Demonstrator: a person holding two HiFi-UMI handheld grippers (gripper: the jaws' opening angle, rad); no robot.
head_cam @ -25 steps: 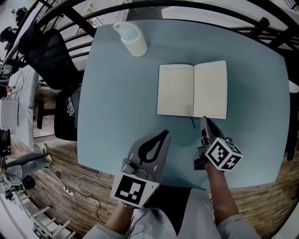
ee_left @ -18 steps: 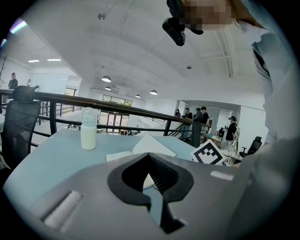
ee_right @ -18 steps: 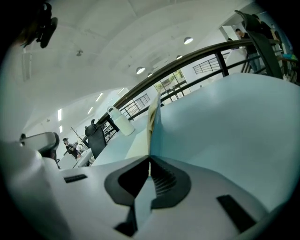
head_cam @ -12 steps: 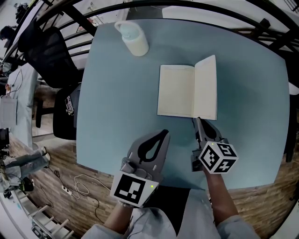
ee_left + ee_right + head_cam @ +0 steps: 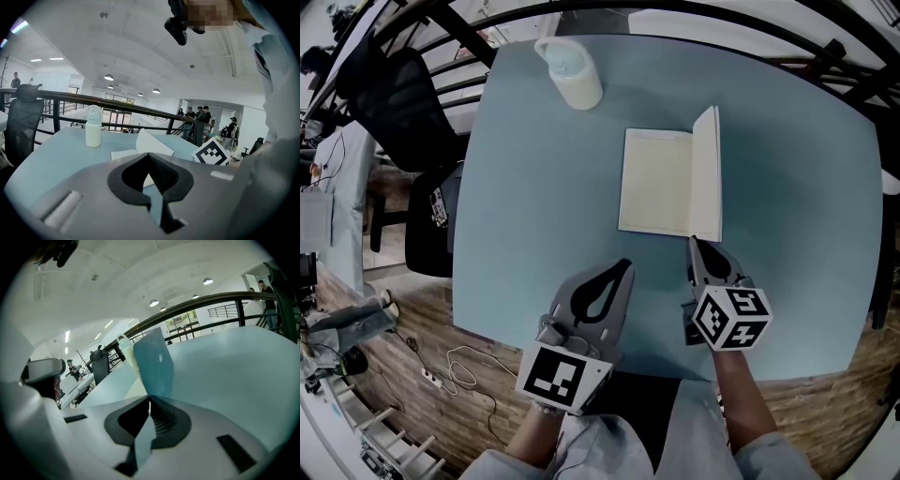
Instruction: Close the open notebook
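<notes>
The notebook [image 5: 661, 183] lies in the middle of the pale blue table [image 5: 525, 206], its cream left page flat and its right half standing almost upright. The right gripper [image 5: 694, 242] has its jaws closed on that half's near edge. The left gripper [image 5: 626, 265] sits nearby, jaws together and empty.

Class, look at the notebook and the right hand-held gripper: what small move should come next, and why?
Probably swing the right hand-held gripper leftward and down, laying the cover onto the left page. Its jaws are shut on the cover's near edge and the cover stands almost upright, so the notebook is only half closed.
</notes>
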